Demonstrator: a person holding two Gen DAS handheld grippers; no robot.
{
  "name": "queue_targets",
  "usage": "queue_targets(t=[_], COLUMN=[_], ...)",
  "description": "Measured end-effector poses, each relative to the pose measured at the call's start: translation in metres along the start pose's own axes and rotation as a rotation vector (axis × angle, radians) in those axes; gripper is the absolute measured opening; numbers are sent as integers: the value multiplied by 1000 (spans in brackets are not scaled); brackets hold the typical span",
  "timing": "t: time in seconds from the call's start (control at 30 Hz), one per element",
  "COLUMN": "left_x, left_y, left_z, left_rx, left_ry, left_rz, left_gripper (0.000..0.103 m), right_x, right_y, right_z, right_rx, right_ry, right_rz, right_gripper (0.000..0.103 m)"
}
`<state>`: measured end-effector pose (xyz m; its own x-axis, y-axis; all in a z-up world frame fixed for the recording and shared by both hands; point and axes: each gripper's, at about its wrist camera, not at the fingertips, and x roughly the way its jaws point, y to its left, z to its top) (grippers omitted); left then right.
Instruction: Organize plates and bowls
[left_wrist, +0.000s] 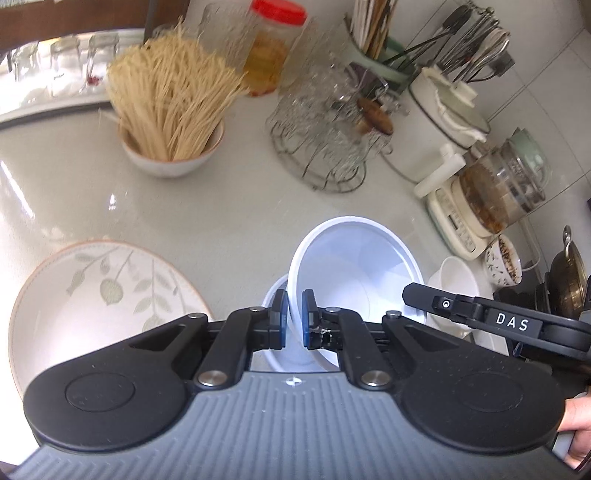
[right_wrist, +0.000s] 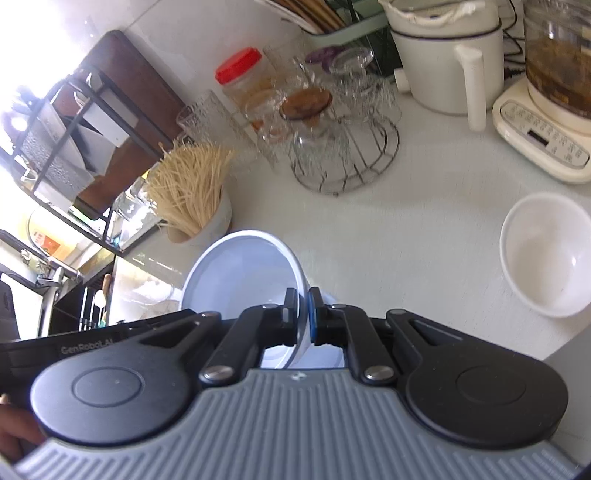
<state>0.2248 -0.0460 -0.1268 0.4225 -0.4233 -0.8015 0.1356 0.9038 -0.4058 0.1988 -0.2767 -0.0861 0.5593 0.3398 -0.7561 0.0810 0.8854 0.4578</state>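
Writing first: "DAS" in white on your right gripper where it enters the left wrist view at 3 o'clock; "GenRobot.AI" faint on the black body at 9 o'clock in the right wrist view.

Your left gripper is clamped on the rim of a white bowl, tilted, opening toward 12 o'clock. A second white bowl sits just beneath it.

Your right gripper pinches a tilted bowl rim too.

Leaf-patterned plate at 9 o'clock on the counter. Small white bowl at 3 o'clock, apart. Noodle bowl at 11 o'clock.
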Motion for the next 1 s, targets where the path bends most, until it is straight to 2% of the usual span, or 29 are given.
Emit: queue_targets(t=[0.13,0.3,0.47,1.0], left_x=[15,29,38,44], left_y=[8,5,5,3], left_z=[0,-2,-6,-7], left_rx=[-43,-6,-25,-17], left_ry=[51,73,100,126], left_rz=[12,37,51,111], left_gripper=[9,9,9,10], right_x=[10,20,27,40], right_y=[-3,-7,-16,-17], right_z=[-6,-9,-8,-10], right_rx=[28,23,33,7], right_ry=[22,47,75,141], right_rz=[-2,-17,-12,1], right_gripper=[8,8,8,11])
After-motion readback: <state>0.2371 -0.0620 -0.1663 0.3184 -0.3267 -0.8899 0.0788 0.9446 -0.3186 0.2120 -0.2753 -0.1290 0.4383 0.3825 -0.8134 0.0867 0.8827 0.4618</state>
